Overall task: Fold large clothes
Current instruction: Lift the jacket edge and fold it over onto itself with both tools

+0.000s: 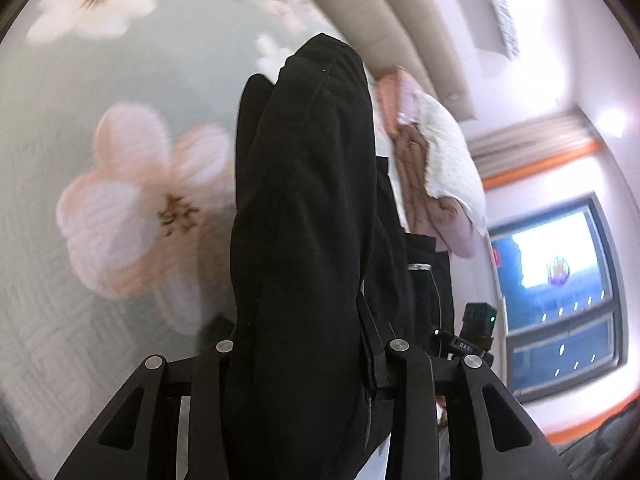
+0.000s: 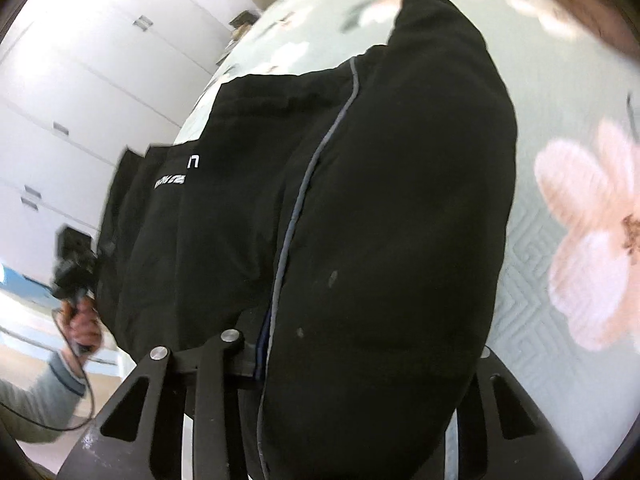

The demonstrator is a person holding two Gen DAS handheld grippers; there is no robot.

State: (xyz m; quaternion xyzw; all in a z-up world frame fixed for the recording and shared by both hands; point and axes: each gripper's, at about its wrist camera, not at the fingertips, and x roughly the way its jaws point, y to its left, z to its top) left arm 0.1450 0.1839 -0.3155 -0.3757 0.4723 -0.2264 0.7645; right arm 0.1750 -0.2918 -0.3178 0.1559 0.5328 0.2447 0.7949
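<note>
A large black garment [image 1: 304,216] with a grey piping line and white lettering [image 2: 360,208] hangs stretched between my two grippers above a pale green bedspread with pink flowers [image 1: 120,184]. My left gripper [image 1: 304,360] is shut on one edge of the cloth, which drapes over and hides its fingertips. My right gripper [image 2: 340,360] is shut on another edge, its fingertips also buried in the fabric. In the right wrist view the left gripper [image 2: 74,268] and the hand holding it show at the far left.
A pile of pink, brown and white clothes [image 1: 436,160] lies on the bed beyond the garment. A beige headboard [image 1: 404,20] and a window [image 1: 560,288] are at the right. White wardrobe doors [image 2: 92,80] stand beside the bed [image 2: 560,80].
</note>
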